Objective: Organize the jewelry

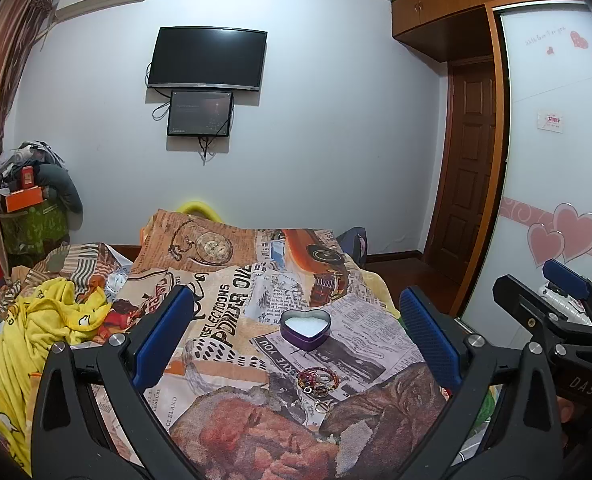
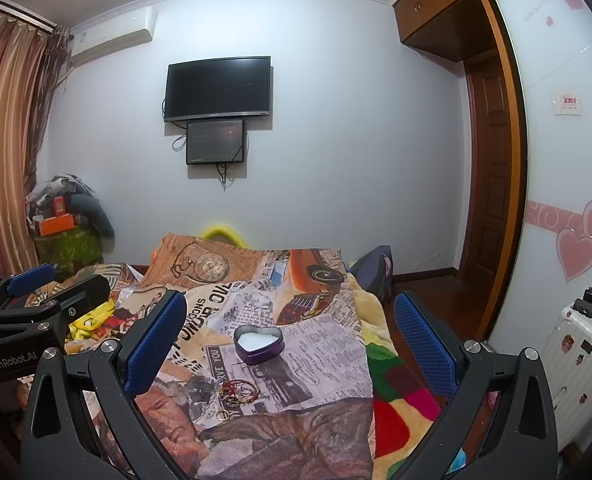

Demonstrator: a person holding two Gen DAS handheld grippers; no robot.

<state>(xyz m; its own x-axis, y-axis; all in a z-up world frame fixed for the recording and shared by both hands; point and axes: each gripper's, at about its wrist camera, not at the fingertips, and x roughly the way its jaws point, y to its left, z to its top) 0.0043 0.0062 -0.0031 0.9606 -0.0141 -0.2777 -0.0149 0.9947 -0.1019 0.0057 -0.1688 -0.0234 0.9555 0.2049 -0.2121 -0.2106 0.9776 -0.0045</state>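
Both your hand-held grippers, left (image 1: pixel 291 336) and right (image 2: pixel 289 340), gape wide, empty. The jewelry (image 1: pixel 316 384) sits tangled just before the tin (image 1: pixel 306 328), so you'll probably drag the whole clump.

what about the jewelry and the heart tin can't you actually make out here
- Jewelry pile: too small and tangled in both wrist views to count or sort into rings, bracelets or earrings.
- Heart-shaped tin: white lining shows; its depth and anything lying low inside are hidden by the near wall.
- The tin's lid: in neither view.
- Blanket: its near edge is cut off by the frame bottom and the open left gripper fingers.
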